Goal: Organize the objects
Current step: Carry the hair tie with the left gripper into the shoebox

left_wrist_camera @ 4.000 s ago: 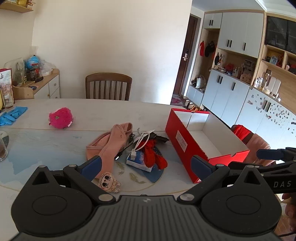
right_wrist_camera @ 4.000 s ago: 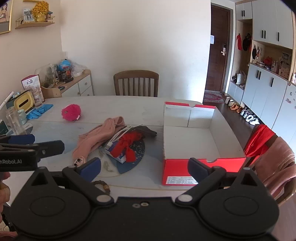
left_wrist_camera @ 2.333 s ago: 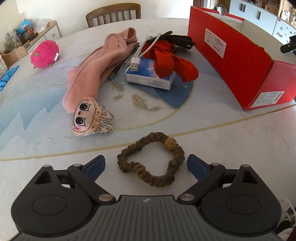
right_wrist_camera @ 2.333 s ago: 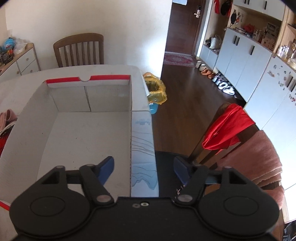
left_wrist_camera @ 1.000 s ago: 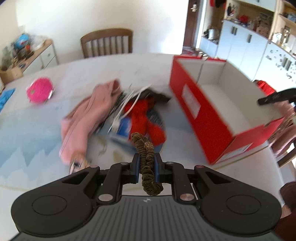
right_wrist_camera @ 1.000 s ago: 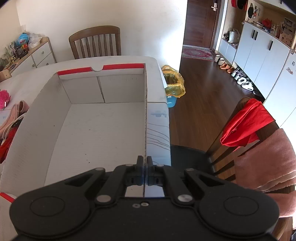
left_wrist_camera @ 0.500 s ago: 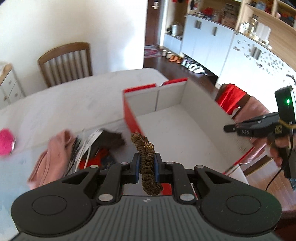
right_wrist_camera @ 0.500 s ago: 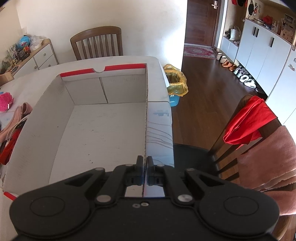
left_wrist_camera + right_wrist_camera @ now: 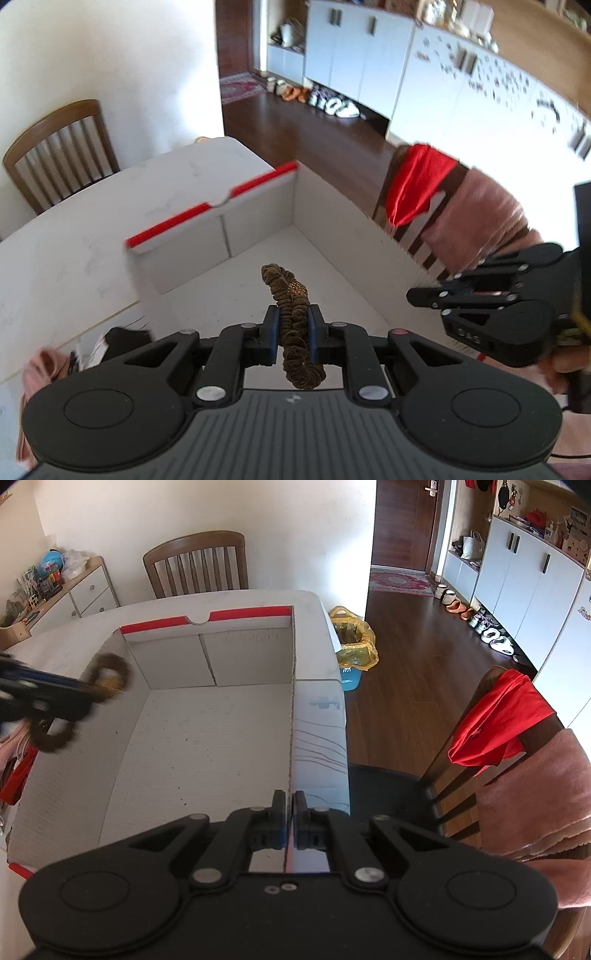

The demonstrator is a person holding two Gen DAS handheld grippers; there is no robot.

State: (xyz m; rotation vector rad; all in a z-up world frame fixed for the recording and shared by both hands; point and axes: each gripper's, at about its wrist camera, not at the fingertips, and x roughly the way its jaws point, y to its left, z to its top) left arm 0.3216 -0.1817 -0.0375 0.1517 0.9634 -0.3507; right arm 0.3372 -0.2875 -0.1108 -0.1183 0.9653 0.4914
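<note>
My left gripper [image 9: 291, 317] is shut on a brown hair scrunchie [image 9: 291, 295] with a gold bead, held in the air above the open red box [image 9: 258, 236]. In the right wrist view the same scrunchie [image 9: 107, 675] hangs over the box's left wall. The box [image 9: 207, 738] is white inside and holds nothing. My right gripper [image 9: 290, 812] is shut on the box's thin right wall, near its front corner. That right gripper [image 9: 417, 295] also shows at the right of the left wrist view, held by a hand.
A pile with a pink cloth [image 9: 40, 369] and a red item [image 9: 14, 779] lies left of the box. Wooden chairs stand at the far side [image 9: 195, 561] and at the right, draped with red cloth [image 9: 495, 723]. A yellow bag [image 9: 351, 646] sits on the floor.
My left gripper has swung rightward with the scrunchie, from over the pile to above the box's inside. The right gripper has stayed clamped on the box wall.
</note>
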